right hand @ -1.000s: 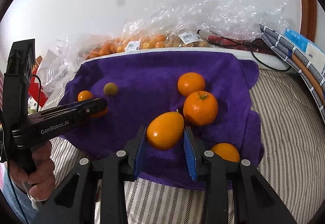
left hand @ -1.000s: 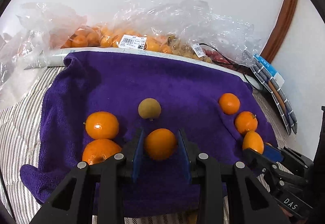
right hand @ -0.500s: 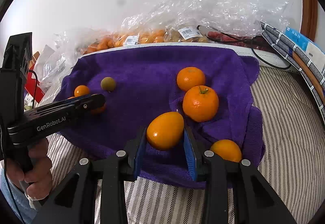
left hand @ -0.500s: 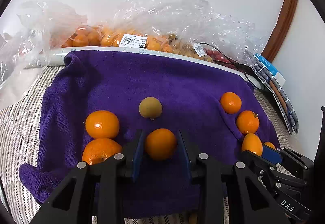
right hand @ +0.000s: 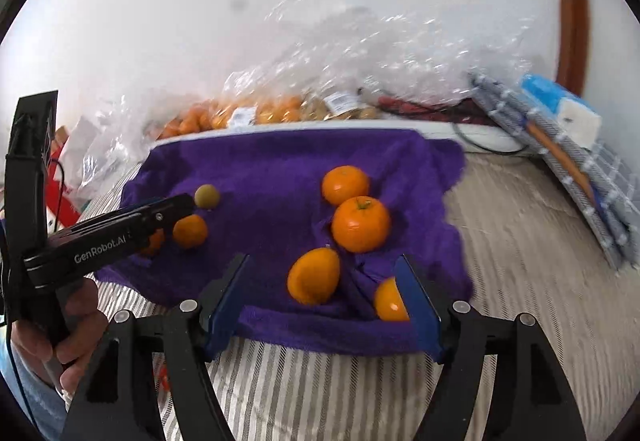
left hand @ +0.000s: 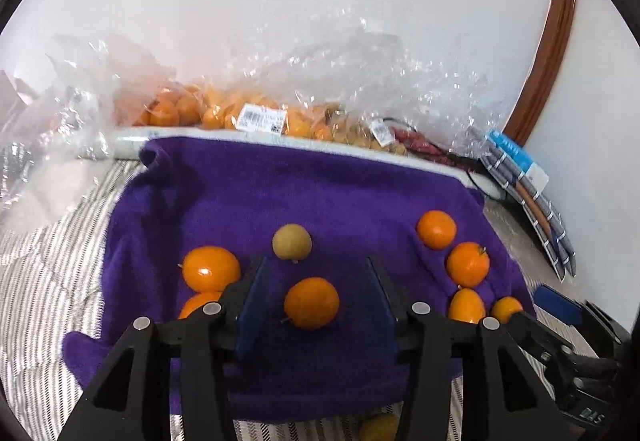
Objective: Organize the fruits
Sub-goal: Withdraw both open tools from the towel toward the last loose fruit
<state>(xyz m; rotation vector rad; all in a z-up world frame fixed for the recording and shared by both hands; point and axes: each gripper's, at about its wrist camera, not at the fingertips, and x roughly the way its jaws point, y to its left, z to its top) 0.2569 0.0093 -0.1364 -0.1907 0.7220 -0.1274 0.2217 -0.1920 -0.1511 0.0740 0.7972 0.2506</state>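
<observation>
Your left gripper (left hand: 316, 295) gapes wide, a round orange mandarin (left hand: 311, 303) loose between its fingers; your right gripper (right hand: 322, 291) likewise gapes around an oval orange citrus (right hand: 314, 275).

Your round orange (left hand: 311, 303) lies loose on the purple towel (left hand: 320, 185), a small greenish fruit (left hand: 292, 242) just behind it. Two more oranges (left hand: 211, 268) sit at its left. Your oval orange (right hand: 314, 275) rests near three others (right hand: 361, 224).
</observation>
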